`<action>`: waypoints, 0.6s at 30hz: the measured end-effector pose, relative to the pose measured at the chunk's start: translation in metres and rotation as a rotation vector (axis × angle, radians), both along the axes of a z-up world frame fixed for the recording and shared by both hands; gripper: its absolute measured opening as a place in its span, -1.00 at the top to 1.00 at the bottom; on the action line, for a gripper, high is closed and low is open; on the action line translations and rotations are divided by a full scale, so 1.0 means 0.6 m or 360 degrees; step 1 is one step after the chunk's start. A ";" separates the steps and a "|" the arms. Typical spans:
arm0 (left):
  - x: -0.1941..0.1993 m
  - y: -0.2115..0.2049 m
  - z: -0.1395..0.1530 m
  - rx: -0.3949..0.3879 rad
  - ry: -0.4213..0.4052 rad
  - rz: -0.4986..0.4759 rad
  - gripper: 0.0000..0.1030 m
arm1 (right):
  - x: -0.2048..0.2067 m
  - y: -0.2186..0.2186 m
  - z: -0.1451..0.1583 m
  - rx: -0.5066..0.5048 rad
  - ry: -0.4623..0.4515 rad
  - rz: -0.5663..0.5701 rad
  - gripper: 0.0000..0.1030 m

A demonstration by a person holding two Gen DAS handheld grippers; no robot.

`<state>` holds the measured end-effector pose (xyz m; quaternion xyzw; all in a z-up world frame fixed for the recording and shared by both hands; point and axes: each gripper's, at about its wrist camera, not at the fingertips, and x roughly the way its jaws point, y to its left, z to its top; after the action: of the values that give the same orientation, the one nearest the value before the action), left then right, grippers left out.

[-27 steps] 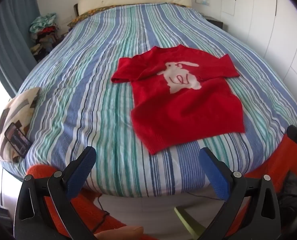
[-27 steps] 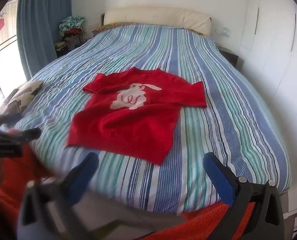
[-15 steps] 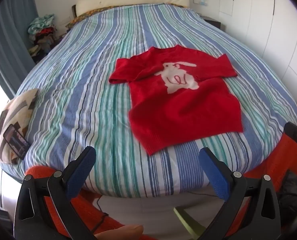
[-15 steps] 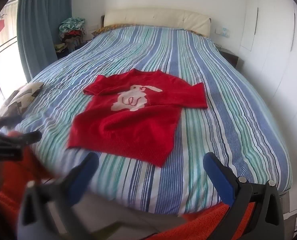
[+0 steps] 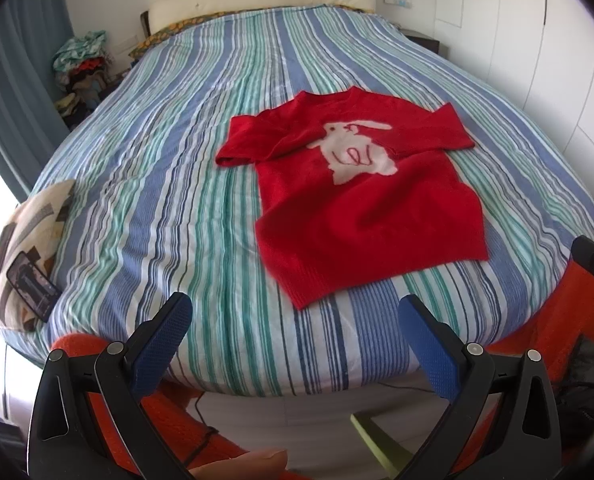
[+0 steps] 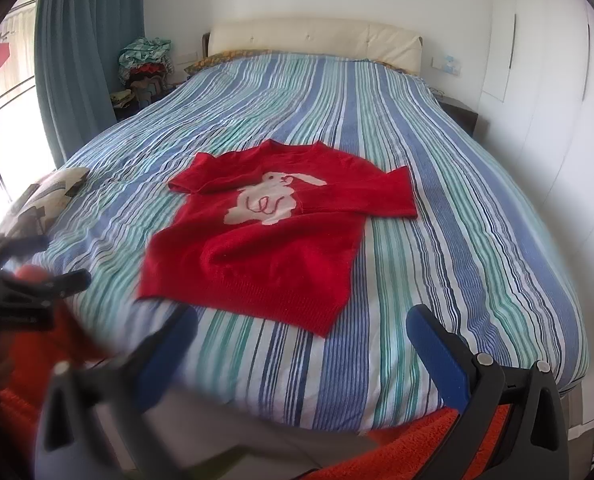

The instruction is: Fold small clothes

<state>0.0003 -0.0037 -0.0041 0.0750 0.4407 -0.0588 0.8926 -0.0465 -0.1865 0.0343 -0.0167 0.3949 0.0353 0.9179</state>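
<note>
Left tool [image 5: 295, 314] built of black plastic arms, blue textured pads [image 5: 165, 340], silver rivets, right tool [image 6: 303, 326] made alike, orange fuzzy garment [image 6: 409, 446] worn beneath

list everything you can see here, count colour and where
sweater: 1, red with pale rabbit, flat on the bed, near the foot end
bedspread: 1, blue, green and white stripes, covers the bed
headboard: 1, cream, far end
cushion: 1, beige patterned, bed's left edge
phone: 1, dark, on the cushion
clothes pile: 1, mixed colours, beside the bed's far left
curtain: 1, blue, left
wardrobe: 1, white, right
left tool: 1, black with blue pads, open, empty
right tool: 1, same, open, empty
</note>
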 end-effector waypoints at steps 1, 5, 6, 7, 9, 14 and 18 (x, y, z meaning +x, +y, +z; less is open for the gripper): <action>0.000 0.001 0.000 -0.0001 -0.0004 0.0002 -0.99 | 0.000 0.001 0.000 0.0000 -0.0001 0.0003 -1.00; 0.002 0.004 -0.003 -0.0003 0.0002 0.0012 -0.99 | 0.002 0.007 -0.001 -0.0003 0.0001 0.0017 -1.00; 0.002 0.004 -0.005 -0.0001 0.0010 0.0014 -0.99 | 0.002 0.009 -0.001 -0.0002 0.0002 0.0022 -1.00; 0.003 0.005 -0.007 0.0002 0.0018 0.0016 -0.99 | 0.002 0.010 -0.002 -0.0001 0.0005 0.0026 -1.00; 0.003 0.004 -0.010 0.0005 0.0026 0.0015 -0.99 | 0.004 0.013 -0.003 0.0000 0.0013 0.0031 -1.00; 0.001 0.001 -0.011 0.0012 0.0019 0.0008 -0.99 | 0.005 0.019 -0.005 0.0004 0.0024 0.0047 -1.00; 0.001 0.000 -0.012 0.0015 0.0021 -0.0002 -0.99 | 0.007 0.020 -0.008 0.0004 0.0029 0.0050 -1.00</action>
<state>0.0008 -0.0038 -0.0114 0.0792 0.4466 -0.0578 0.8893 -0.0422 -0.1743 0.0296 -0.0213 0.4030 0.0505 0.9135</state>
